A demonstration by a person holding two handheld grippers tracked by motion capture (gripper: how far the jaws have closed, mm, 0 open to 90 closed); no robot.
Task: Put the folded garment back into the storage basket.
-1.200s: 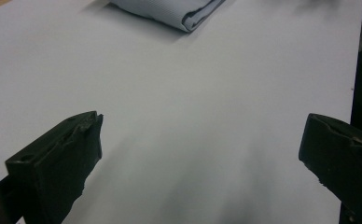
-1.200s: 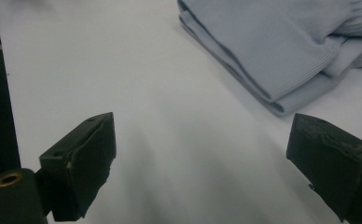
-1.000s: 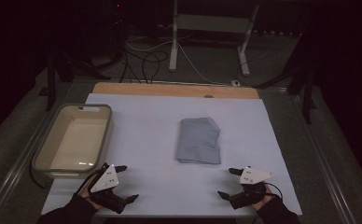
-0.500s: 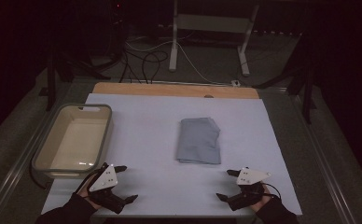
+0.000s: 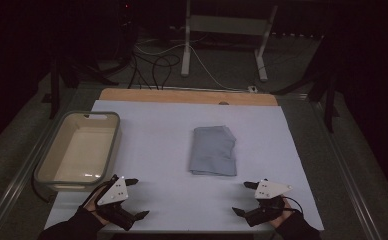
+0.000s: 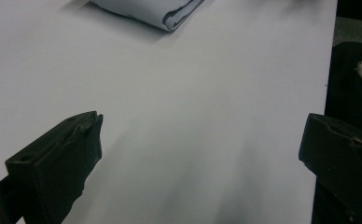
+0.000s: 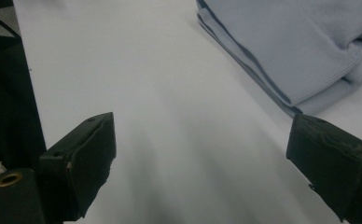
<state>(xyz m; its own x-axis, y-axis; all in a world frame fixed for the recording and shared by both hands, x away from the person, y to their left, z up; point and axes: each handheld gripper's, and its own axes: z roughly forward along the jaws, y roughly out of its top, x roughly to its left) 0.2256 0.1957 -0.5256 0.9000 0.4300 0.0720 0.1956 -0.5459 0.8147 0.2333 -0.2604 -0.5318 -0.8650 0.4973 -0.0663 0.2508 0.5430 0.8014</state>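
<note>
A folded pale blue cloth lies flat in the middle of the white table sheet. My left gripper rests near the front edge at the left, open, with nothing between its jaws. In the left gripper view the left gripper points across bare sheet, with the cloth far ahead. My right gripper sits near the front edge at the right, open and empty. In the right gripper view the right gripper has the cloth just ahead, beyond its right jaw.
A clear plastic bin stands empty at the table's left side. A wooden strip runs along the far edge. Cables and a metal stand are on the dark floor behind the table.
Both hands have shifted only very slightly near the front edge. The jaws stay open and the cloth has not moved.
</note>
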